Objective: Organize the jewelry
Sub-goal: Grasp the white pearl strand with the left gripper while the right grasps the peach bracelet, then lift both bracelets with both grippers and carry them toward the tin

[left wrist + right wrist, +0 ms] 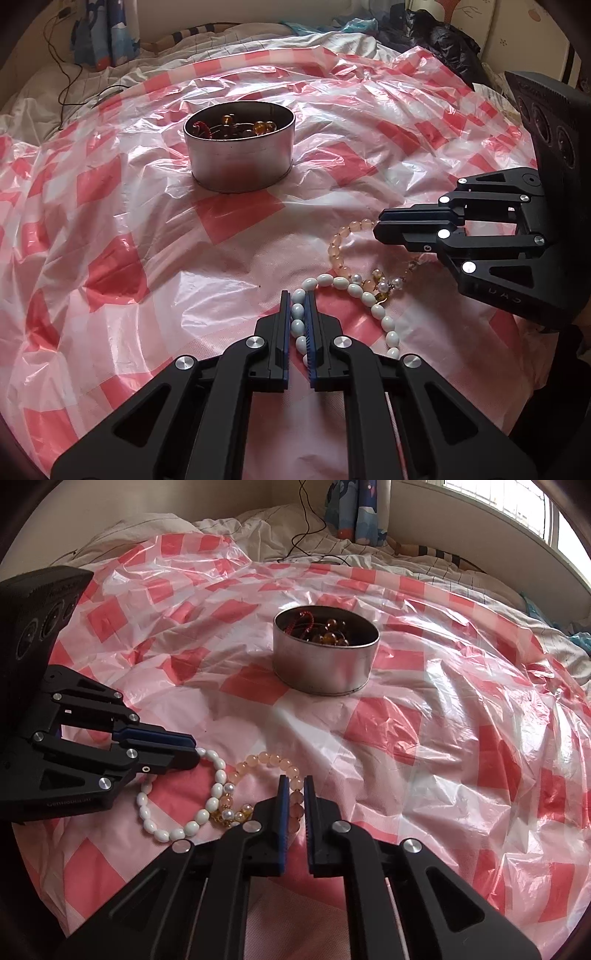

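Left tongs [298, 301] are clamped on the white bead bracelet [369, 298], its beads squeezed between the blue pads. Just right of it, touching a small pearl-and-amber piece [231, 812], lies the peach bead bracelet [275, 760], which the right tongs [295, 784] grip at its near side. Both bracelets rest on the red-checked plastic sheet [110, 229] spread over a bed. Farther back stands a round metal tin [240, 162] holding amber and red beads.
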Demonstrator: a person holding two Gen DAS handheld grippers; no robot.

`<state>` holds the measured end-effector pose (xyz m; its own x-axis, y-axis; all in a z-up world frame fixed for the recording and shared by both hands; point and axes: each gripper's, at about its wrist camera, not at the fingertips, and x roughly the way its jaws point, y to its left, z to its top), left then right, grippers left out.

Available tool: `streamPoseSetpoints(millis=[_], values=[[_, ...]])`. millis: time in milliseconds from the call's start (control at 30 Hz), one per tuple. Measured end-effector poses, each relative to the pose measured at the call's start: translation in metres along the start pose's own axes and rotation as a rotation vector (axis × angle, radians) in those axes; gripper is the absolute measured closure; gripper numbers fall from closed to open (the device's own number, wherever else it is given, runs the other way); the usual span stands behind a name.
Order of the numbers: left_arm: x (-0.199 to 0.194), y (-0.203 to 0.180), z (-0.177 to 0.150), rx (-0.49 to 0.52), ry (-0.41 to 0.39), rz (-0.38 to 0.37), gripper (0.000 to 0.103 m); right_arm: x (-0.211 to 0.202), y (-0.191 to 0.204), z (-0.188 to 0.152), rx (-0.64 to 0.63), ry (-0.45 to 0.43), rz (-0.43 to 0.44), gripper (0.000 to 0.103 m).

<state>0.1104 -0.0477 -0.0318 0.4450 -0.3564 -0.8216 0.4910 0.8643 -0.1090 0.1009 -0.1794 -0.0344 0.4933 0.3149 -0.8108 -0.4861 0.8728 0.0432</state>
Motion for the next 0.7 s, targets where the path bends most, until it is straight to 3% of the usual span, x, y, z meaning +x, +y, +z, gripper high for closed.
streamPoseSetpoints(millis=[167, 333, 400, 467, 533, 600, 633, 700], values=[[-0.007, 0.004, 0.002, -0.028, -0.030, -0.012, 0.097, -0.012, -0.009, 0.003, 0.053, -0.046, 0.039, 0.095], [0.005, 0.004, 0.000, -0.023, 0.031, 0.000, 0.096, -0.013, -0.010, 0.004, 0.067, -0.050, 0.052, 0.095], [0.007, 0.003, 0.001, -0.021, 0.034, 0.012, 0.093, -0.012, -0.009, 0.004, 0.061, -0.045, 0.053, 0.095], [0.008, 0.002, 0.000, -0.016, 0.035, 0.013, 0.083, -0.011, -0.008, 0.003, 0.057, -0.042, 0.052, 0.095], [0.010, 0.000, -0.001, -0.007, 0.038, 0.018, 0.081, -0.011, -0.007, 0.003, 0.058, -0.043, 0.053, 0.095], [0.010, -0.002, -0.001, 0.006, 0.037, 0.019, 0.084, -0.012, -0.008, 0.003, 0.066, -0.048, 0.060, 0.095], [0.010, -0.002, -0.002, 0.006, 0.041, 0.006, 0.096, -0.012, -0.009, 0.003, 0.075, -0.052, 0.067, 0.095], [0.009, -0.004, -0.002, 0.015, 0.037, 0.013, 0.097, -0.013, -0.012, 0.004, 0.094, -0.057, 0.083, 0.095]])
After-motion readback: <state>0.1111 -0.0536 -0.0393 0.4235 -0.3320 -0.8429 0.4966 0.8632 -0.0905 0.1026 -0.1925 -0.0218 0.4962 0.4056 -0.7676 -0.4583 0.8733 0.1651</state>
